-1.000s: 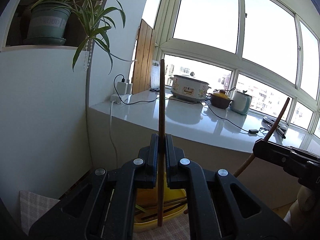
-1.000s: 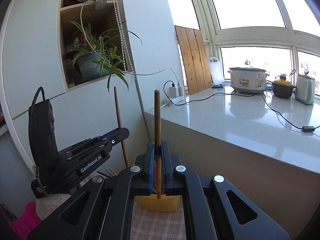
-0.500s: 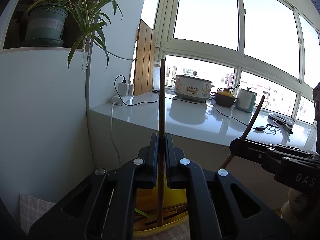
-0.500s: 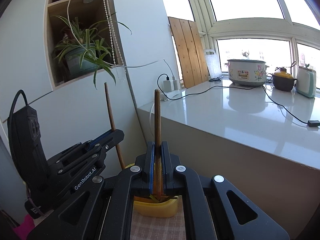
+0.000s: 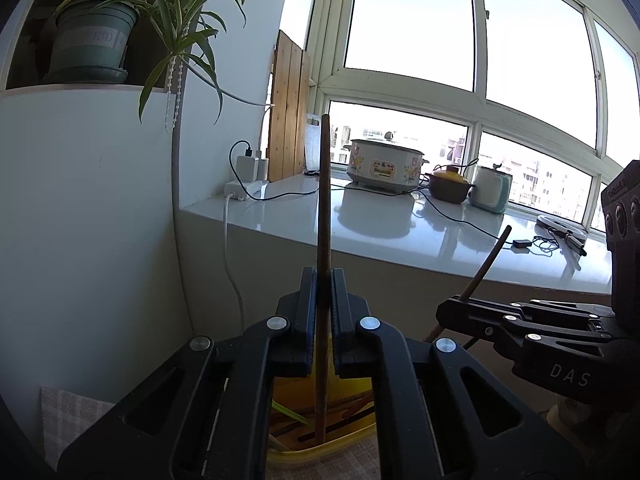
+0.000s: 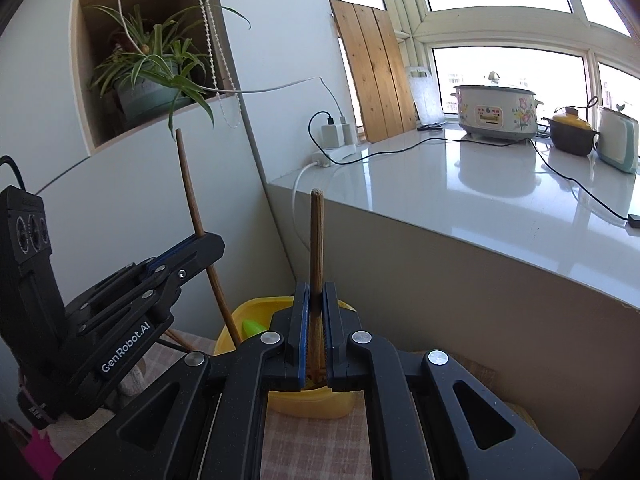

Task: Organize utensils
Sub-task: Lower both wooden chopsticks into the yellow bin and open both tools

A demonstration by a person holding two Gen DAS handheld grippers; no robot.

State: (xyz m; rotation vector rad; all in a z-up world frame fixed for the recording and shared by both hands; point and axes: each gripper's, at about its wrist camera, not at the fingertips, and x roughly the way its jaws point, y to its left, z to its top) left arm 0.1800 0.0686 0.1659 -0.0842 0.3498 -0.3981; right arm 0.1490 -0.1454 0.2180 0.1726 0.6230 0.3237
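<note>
My left gripper (image 5: 322, 280) is shut on a brown wooden chopstick (image 5: 323, 208) held upright, its lower end down inside a yellow container (image 5: 320, 450) holding several chopsticks. My right gripper (image 6: 316, 300) is shut on a second wooden chopstick (image 6: 316, 240), also upright, its lower end over the same yellow container (image 6: 308, 406). The left gripper shows in the right wrist view (image 6: 208, 246) at the left with its chopstick (image 6: 188, 184) reaching into the container. The right gripper shows in the left wrist view (image 5: 448, 310) at the right, its chopstick (image 5: 486, 266) tilted.
The container stands on a checked cloth (image 6: 312, 444). A white counter (image 6: 500, 196) behind holds a slow cooker (image 6: 496, 110), a brown pot (image 6: 572, 134), a kettle (image 6: 618, 142) and cables. A potted plant (image 6: 148, 80) sits in a wall niche at the left.
Both grippers have lowered and closed in on the yellow container. The chopsticks' lower ends have come down to it, and the two grippers stand nearer each other.
</note>
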